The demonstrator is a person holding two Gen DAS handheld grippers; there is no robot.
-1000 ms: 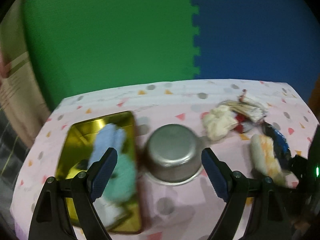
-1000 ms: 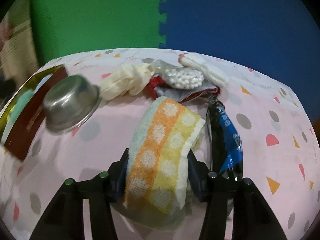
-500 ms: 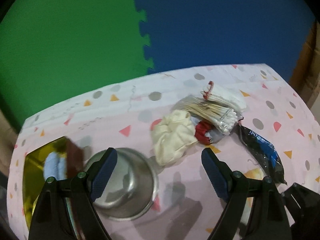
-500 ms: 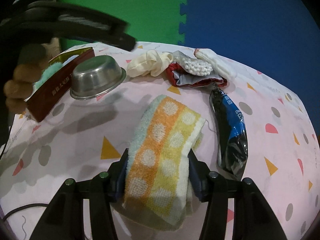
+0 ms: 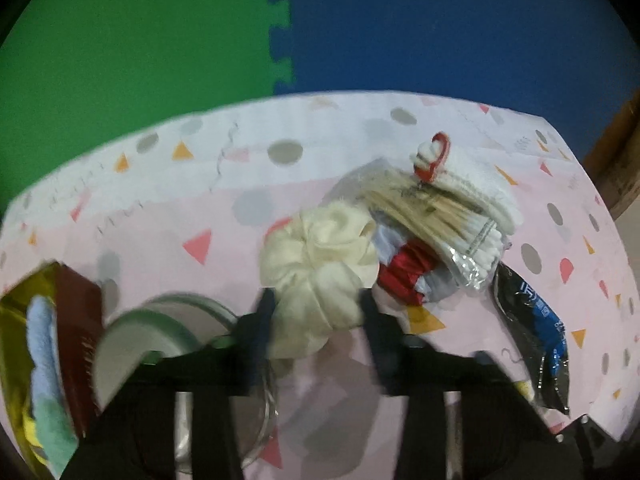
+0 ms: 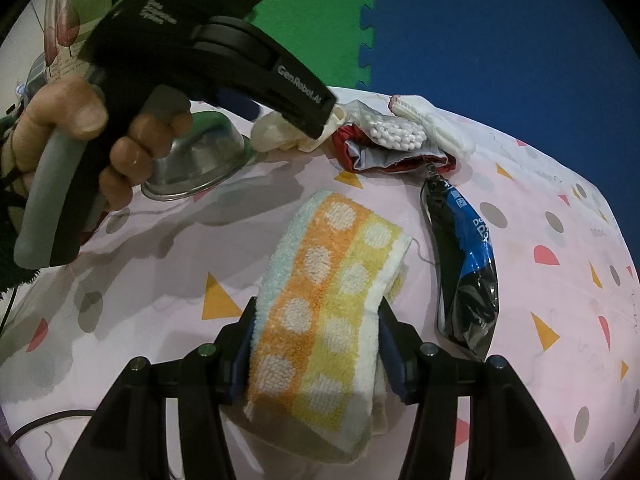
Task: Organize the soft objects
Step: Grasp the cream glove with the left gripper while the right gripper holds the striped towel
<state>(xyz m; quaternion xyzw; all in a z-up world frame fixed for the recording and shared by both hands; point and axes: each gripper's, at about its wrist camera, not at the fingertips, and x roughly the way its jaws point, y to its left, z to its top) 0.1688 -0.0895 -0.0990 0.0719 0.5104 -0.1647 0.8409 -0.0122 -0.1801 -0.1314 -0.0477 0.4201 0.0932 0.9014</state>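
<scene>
My left gripper (image 5: 316, 320) has closed around a cream scrunchie (image 5: 320, 264) on the pink tablecloth; the fingers press its near end. The right wrist view shows it from behind, its tips on that scrunchie (image 6: 276, 136). My right gripper (image 6: 316, 340) is shut on a folded orange, yellow and pale-blue dotted towel (image 6: 332, 280) and holds it just above the cloth. A gold tray (image 5: 12, 320) with blue and green soft cloths (image 5: 44, 360) sits at the far left.
An upturned steel bowl (image 5: 160, 332) lies beside the tray, also in the right wrist view (image 6: 200, 160). A bag of cotton swabs (image 5: 440, 216), a red-and-grey pouch (image 5: 404, 276), white gloves (image 5: 480, 192) and a black-blue packet (image 5: 536, 332) lie to the right. Foam wall behind.
My left gripper swung right from the tray and bowl to the scrunchie and closed on it. My right gripper kept hold of the towel, shifting slightly.
</scene>
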